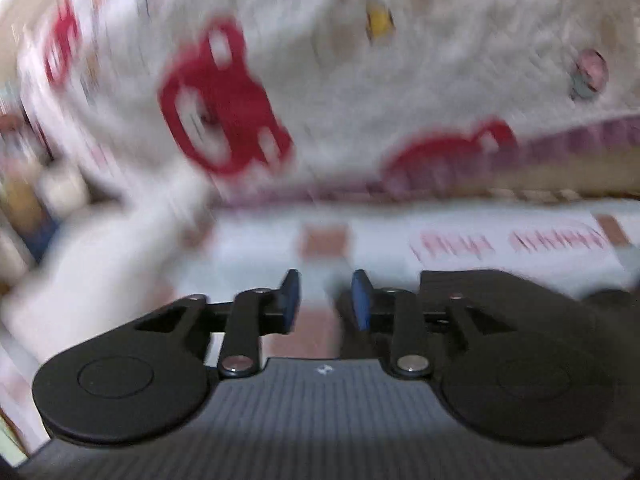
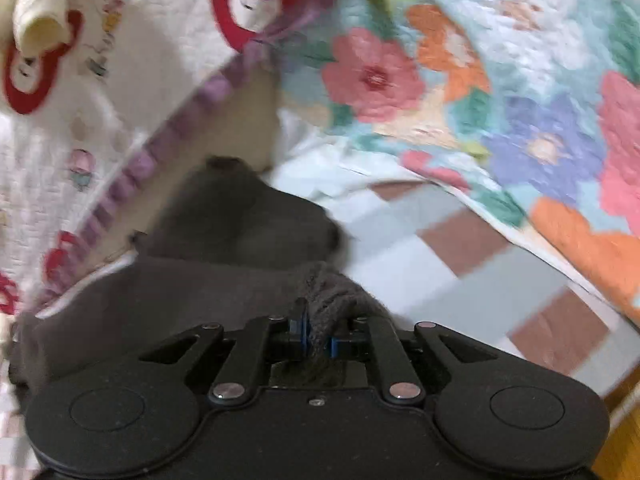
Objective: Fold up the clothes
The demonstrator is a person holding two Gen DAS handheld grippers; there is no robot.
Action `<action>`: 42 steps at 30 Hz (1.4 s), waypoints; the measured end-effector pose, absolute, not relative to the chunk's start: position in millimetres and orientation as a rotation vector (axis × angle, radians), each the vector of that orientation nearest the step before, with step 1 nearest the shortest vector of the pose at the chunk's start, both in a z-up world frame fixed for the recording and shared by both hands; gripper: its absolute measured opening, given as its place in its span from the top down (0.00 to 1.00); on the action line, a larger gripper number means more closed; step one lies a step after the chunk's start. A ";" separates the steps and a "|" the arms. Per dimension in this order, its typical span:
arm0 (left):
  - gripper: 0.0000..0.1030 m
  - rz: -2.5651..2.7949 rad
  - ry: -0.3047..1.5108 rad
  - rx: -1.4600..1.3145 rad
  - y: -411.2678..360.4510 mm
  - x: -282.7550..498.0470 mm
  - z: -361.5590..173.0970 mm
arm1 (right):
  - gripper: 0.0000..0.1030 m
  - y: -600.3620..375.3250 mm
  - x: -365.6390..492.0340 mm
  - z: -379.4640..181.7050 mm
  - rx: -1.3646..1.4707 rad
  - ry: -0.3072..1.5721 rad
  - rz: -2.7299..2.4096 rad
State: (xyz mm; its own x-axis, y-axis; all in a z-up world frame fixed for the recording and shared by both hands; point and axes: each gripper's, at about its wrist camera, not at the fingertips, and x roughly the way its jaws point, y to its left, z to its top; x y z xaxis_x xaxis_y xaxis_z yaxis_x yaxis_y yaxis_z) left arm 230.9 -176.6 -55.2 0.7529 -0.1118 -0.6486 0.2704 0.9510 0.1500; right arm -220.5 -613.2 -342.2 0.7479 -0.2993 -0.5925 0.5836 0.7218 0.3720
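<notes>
A dark grey knit garment (image 2: 224, 240) lies bunched on the checked bed sheet (image 2: 460, 248) in the right wrist view. My right gripper (image 2: 318, 338) is shut on a fold of this garment and holds its edge up off the sheet. My left gripper (image 1: 325, 300) is open and empty, its blue pads (image 1: 291, 294) apart, hovering over the pale sheet (image 1: 400, 232). The left wrist view is blurred by motion. A dark patch at its right edge (image 1: 616, 300) may be the garment; I cannot tell.
A white quilt with red bear prints (image 1: 248, 92) hangs behind the bed and also shows in the right wrist view (image 2: 120, 80). A floral quilt (image 2: 500, 80) lies at the back right. Wooden floor (image 2: 620, 440) shows at the bed's right edge.
</notes>
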 end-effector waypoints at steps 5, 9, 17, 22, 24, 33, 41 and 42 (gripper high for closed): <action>0.54 -0.293 0.851 0.146 -149.9 207.9 -103.8 | 0.81 -615.4 -226.1 -347.4 0.611 0.510 -0.499; 0.50 -0.246 0.878 0.202 -135.1 196.3 -121.5 | 0.81 -613.8 -228.8 -345.8 0.582 0.520 -0.477; 0.48 -0.309 0.929 -0.097 -119.7 205.0 -120.6 | 0.80 -602.4 -237.5 -360.5 0.579 0.564 -0.459; 0.38 -0.379 1.034 -0.067 -148.1 222.0 -139.3 | 0.80 -601.0 -238.1 -364.1 0.588 0.572 -0.455; 0.29 -0.367 0.998 0.007 -158.7 217.6 -144.7 | 0.80 -601.5 -238.3 -365.3 0.592 0.575 -0.453; 0.61 -0.357 0.931 0.125 -184.6 204.2 -157.3 | 0.48 -609.7 -240.5 -373.4 0.650 0.603 -0.517; 0.89 -0.368 0.545 0.483 -206.0 134.4 -105.1 | 0.44 -620.2 -250.4 -382.0 0.815 0.568 -0.522; 0.89 -0.363 0.508 0.462 -200.2 128.1 -89.4 | 0.44 -620.0 -250.4 -381.2 0.829 0.564 -0.515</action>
State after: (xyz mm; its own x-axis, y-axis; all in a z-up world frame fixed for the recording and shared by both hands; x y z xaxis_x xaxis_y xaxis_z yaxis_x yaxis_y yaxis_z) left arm 128.1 -200.2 -89.4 0.8148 -0.2160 -0.5380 0.4391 0.8359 0.3294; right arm -250.4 -620.0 -381.2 0.7380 -0.2028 -0.6436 0.6228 0.5717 0.5341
